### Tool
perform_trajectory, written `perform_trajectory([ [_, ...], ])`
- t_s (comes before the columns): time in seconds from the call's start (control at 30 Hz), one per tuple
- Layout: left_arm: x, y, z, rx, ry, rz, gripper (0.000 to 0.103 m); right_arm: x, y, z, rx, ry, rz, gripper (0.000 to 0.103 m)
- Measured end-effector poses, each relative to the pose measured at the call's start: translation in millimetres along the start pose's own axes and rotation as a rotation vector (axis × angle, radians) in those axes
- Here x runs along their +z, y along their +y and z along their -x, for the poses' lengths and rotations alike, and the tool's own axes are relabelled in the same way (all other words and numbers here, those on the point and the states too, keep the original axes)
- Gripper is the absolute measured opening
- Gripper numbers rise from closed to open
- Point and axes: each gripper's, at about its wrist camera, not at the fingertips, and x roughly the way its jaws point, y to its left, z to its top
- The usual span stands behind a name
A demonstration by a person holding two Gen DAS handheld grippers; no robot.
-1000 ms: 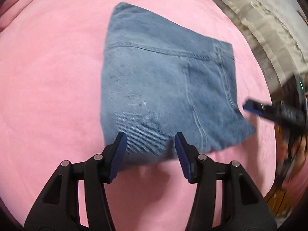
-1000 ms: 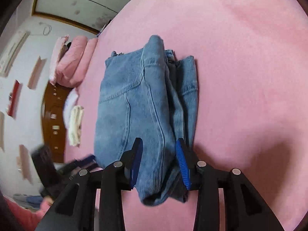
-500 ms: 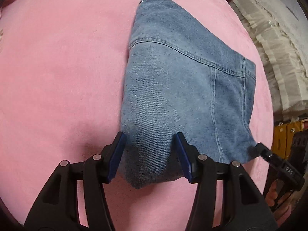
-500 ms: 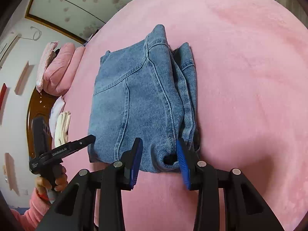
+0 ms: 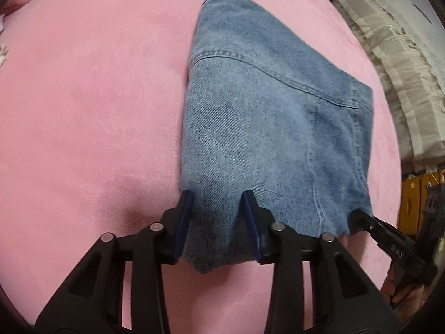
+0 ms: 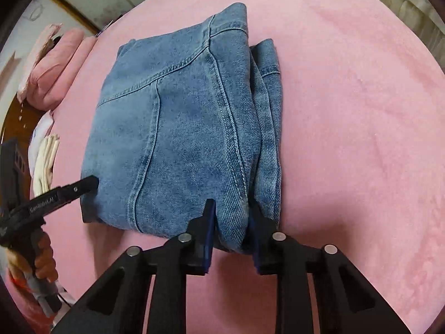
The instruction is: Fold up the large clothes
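While both tongs (image 5: 217, 222) (image 6: 232, 228) close on folded jeans (image 6: 178, 128), left arm reads "GenRobot.AI"

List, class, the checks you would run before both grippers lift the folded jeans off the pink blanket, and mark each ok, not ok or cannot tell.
1. Jeans folded into a compact stack: ok.
2. Left gripper has a denim corner between its closing jaws: ok.
3. Right gripper has the layered edge between its closing jaws: ok.
4. Every layer caught: cannot tell.
5. Grips at opposite ends of the near edge: ok.
6. Blanket bare around the stack: ok.
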Motion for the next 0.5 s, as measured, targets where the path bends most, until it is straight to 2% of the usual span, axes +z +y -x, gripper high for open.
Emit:
perform_trajectory([
  [0.07,0,7,7,-0.029,0.0,-0.021,0.018,-1,7,2,0.062,-0.002,-0.019,0.017],
  [0.13,1,16,9,-0.064,0.005,-0.022,0.016,-2,21,3,0.108,-0.002,0.003,0.017],
  [0.23,4,25,3,-0.095,0.028,-0.017,0.016,-5,46,-4,0.072,0.002,0.047,0.017],
  [0.3,4,22,1,-0.092,0.027,-0.039,0.016,-7,48,-7,0.079,-0.004,0.017,0.017],
  [0.37,3,21,-2,-0.084,0.021,-0.059,0.016,-10,34,2,0.108,-0.032,-0.047,0.016],
  [0.47,3,24,-7,-0.09,0.024,-0.051,0.016,-17,-3,8,0.037,-0.039,-0.118,0.016],
  [0.5,3,21,-8,-0.081,0.021,-0.055,0.016,-21,-17,7,0.058,-0.024,-0.148,0.016],
])
